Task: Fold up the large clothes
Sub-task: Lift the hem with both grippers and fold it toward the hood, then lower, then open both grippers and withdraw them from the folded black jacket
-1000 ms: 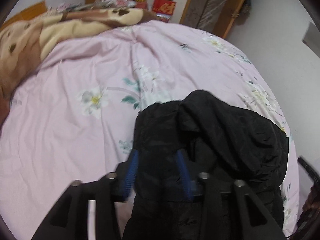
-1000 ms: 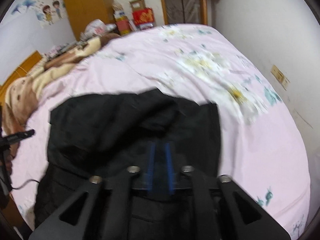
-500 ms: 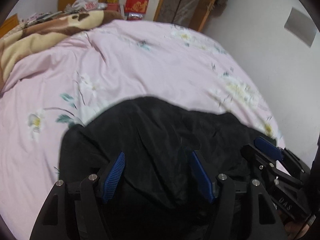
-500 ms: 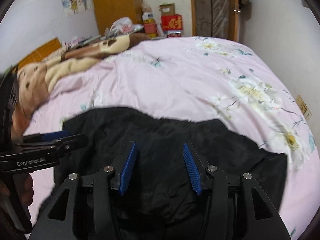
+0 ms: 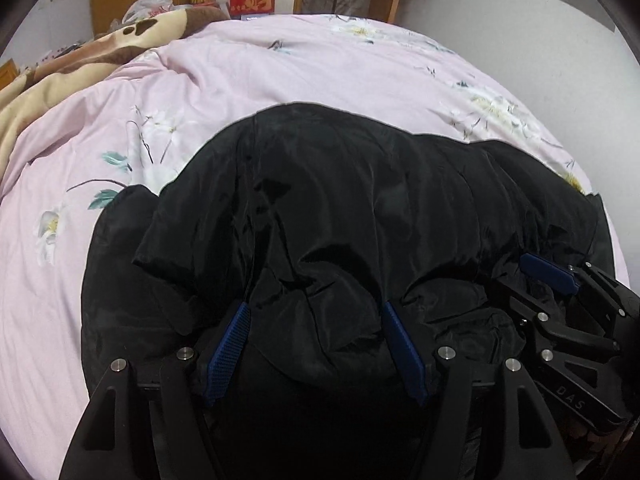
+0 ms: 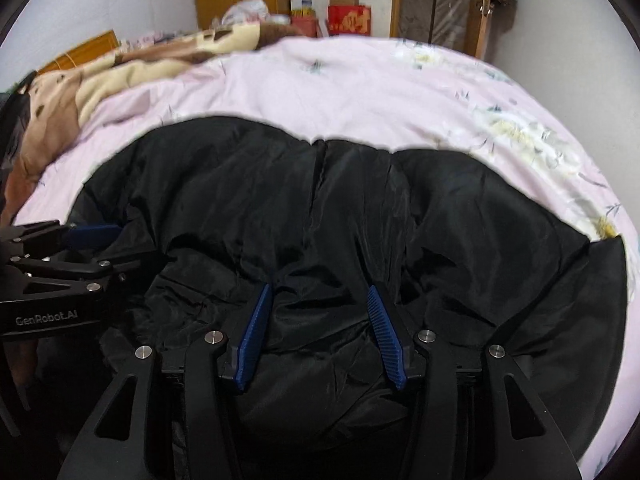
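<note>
Black jacket [image 5: 360,216] lies bunched on pink floral bed [image 5: 280,80], toward 6 o'clock; left gripper [image 5: 316,344] and right gripper [image 6: 320,332] both unclamped over it, blue pads apart, fabric loose between.

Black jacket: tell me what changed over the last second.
Both tools let go: the left tool and right tool had pinched the black jacket and now stand open over it. The jacket, bunched up before, now lies spread on the pink bedspread, which is unchanged.
</note>
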{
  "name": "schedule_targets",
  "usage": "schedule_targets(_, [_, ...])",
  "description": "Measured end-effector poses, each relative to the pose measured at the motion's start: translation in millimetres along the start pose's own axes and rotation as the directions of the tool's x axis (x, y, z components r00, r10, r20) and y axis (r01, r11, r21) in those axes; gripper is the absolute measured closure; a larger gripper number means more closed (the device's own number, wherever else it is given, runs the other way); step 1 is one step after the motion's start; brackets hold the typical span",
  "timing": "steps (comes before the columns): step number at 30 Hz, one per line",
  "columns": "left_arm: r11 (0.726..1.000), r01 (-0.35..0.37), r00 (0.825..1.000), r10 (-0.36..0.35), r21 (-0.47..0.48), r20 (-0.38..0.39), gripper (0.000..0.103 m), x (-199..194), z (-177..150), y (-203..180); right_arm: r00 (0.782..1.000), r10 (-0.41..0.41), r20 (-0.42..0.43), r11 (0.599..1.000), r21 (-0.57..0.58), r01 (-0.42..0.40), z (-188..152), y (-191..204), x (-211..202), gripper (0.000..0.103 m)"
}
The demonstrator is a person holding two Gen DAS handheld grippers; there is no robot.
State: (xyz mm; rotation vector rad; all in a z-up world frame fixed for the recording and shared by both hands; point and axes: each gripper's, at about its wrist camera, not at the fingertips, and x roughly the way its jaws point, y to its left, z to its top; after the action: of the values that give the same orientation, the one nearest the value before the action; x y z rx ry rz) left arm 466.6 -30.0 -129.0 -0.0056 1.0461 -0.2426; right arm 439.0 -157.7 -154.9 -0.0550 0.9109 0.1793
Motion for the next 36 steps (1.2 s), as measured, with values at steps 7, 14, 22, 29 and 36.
schedule_targets(7, [1.000,0.002,1.000,-0.001,-0.022,0.009,0.034,3.6,-3.4,1.6,1.000,-0.018,0.002,1.000,0.017,0.018,-5.8,1.6,2.0,0.052])
schedule_targets(14, [0.994,0.012,0.999,-0.006,-0.111,0.050,0.034,-25.6,-11.0,1.6,0.998,-0.038,0.054,0.996,0.079,0.033,-2.2,5.4,-35.0,0.049])
schedule_targets(22, [0.997,-0.019,0.999,0.022,-0.076,0.044,0.030,-22.3,-27.1,-7.2,0.998,-0.054,0.035,0.998,0.013,0.054,-30.4,14.7,-30.8,0.043])
schedule_targets(29, [0.996,-0.031,0.999,0.034,-0.080,0.036,0.028,-11.1,-30.5,-4.1,0.996,-0.082,0.023,0.997,0.009,0.082,-34.4,18.1,-19.8,0.043])
schedule_targets(36, [0.976,0.051,0.999,-0.049,-0.209,0.016,0.027,-41.5,-33.6,11.9,0.998,-0.069,0.016,0.996,0.065,0.067,-31.4,17.1,-52.3,0.042])
